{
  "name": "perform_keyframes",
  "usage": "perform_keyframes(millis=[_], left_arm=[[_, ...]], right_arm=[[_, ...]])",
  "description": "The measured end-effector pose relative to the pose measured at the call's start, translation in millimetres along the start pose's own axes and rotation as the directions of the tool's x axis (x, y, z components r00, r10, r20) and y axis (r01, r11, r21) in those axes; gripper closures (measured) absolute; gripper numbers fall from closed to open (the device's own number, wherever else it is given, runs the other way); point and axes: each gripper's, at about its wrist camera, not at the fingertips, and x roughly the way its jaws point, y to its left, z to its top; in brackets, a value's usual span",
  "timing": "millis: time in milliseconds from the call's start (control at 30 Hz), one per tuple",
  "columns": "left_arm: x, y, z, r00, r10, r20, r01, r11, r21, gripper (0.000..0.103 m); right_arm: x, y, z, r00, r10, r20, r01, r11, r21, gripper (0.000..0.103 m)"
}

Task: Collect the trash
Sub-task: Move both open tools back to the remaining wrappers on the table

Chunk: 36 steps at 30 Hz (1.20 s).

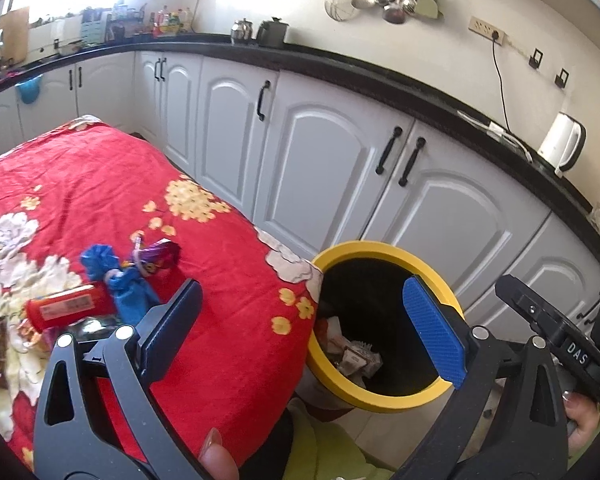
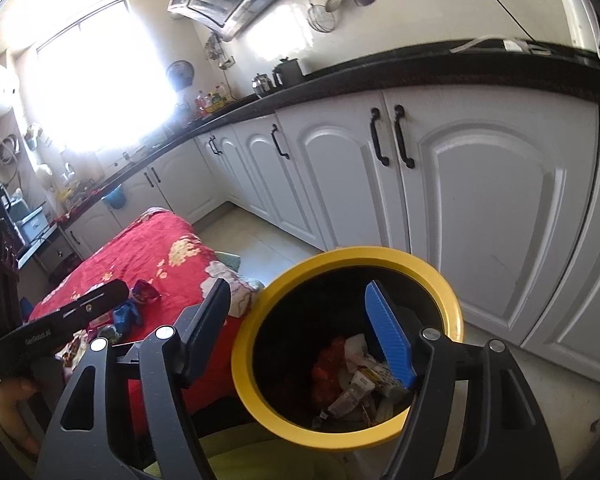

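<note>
Kitchen w/ white cabinets (image 1: 328, 160) and a black counter (image 1: 340, 68) behind; red floral cloth (image 1: 220, 280) covers the table in front. Trash left on it: a blue wrapper (image 1: 118, 280), a purple wrapper (image 1: 160, 256) just beside it, a red pack (image 1: 66, 308) touching the blue one, plus more scraps at the cloth's edge, too blurred to name.

Yellow-rimmed bin (image 2: 248, 344) sits against the table's end, already holding crumpled papers and something red.

Left gripper (image 1: 300, 332): jaws spread wide, nothing btwn them. From it the pile lies at approx 10 o'clock, near; the bin at 2 o'clock. Red pack's long axis runs roughly 9-to-3 across the left view.

Right gripper (image 2: 300, 344): also spread wide, empty, poised over the bin mouth; from it the pile is off at 9 o'clock, well apart.

Judgement: left is the nearer one for the next pick, likely the blue wrapper or red pack. Jaws would prob need to straddle the pack's short side.
</note>
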Motion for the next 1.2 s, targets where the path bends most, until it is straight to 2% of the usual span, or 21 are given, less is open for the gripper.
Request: perform_keyframes(millis=[533,1200], left_arm=[[-48,44,12,0.990,0.077,0.115,-0.070,0.995,-0.067,0.011],[-88,103,19,0.971,0.164,0.172,-0.134,0.976,-0.170,0.011]], right_arm=[[-8,63,3,0.998,0.062,0.031,-0.057,0.987,-0.150,0.030],[1,132,-2,0.989,0.151,-0.008,-0.148,0.954,-0.263,0.030]])
